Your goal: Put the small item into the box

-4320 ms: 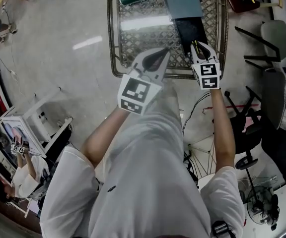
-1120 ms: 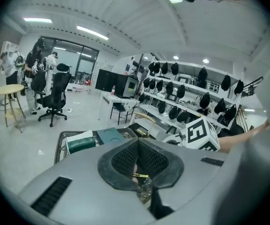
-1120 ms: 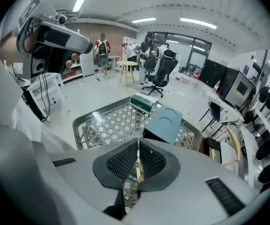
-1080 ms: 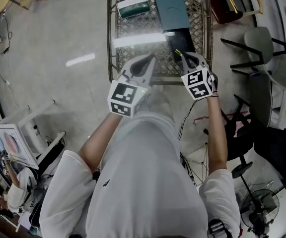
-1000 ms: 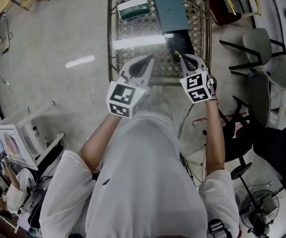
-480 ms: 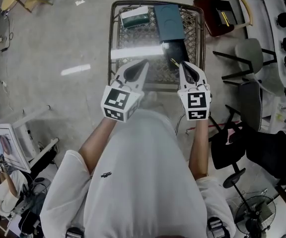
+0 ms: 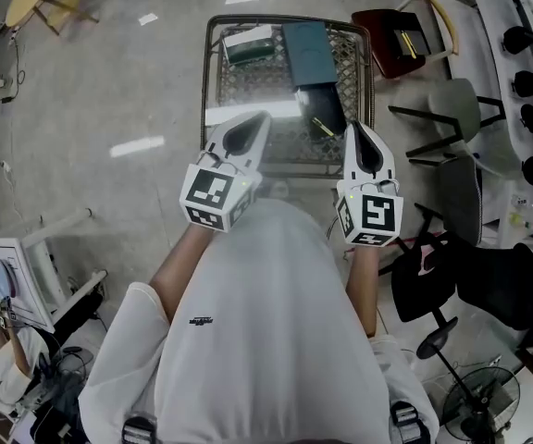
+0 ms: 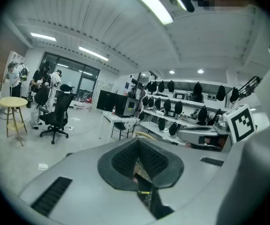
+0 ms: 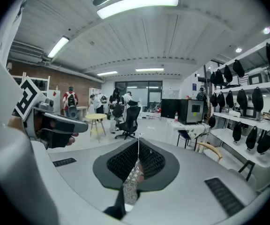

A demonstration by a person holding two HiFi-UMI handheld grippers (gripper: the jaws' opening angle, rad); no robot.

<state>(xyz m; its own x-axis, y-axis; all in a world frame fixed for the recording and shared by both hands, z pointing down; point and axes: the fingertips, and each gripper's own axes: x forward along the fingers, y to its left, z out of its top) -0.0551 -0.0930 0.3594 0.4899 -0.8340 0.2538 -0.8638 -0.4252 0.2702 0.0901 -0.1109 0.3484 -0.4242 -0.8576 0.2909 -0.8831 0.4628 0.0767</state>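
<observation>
1. Tabletop: one, with a woven lattice surface, at the upper centre of the head view. It carried every item listed below.
2. Boxes: three counted.
   - A dark teal flat box lay at the upper right of the tabletop.
   - A black box touched the teal box's lower edge.
   - A green-and-white carton lay at the upper left.
3. Grippers: two. The left gripper and right gripper hung over the tabletop's lower edge. On each, the fingers were pressed together with nothing between them.
4. Small item: one, a thin yellowish sliver.
   - It lay at the black box's lower right, apparently inside, though this was not certain.
   - It was judged light, stiff and narrow, so liable to slip or roll.
   - The best hold would be a pinch across its mid-length.
</observation>
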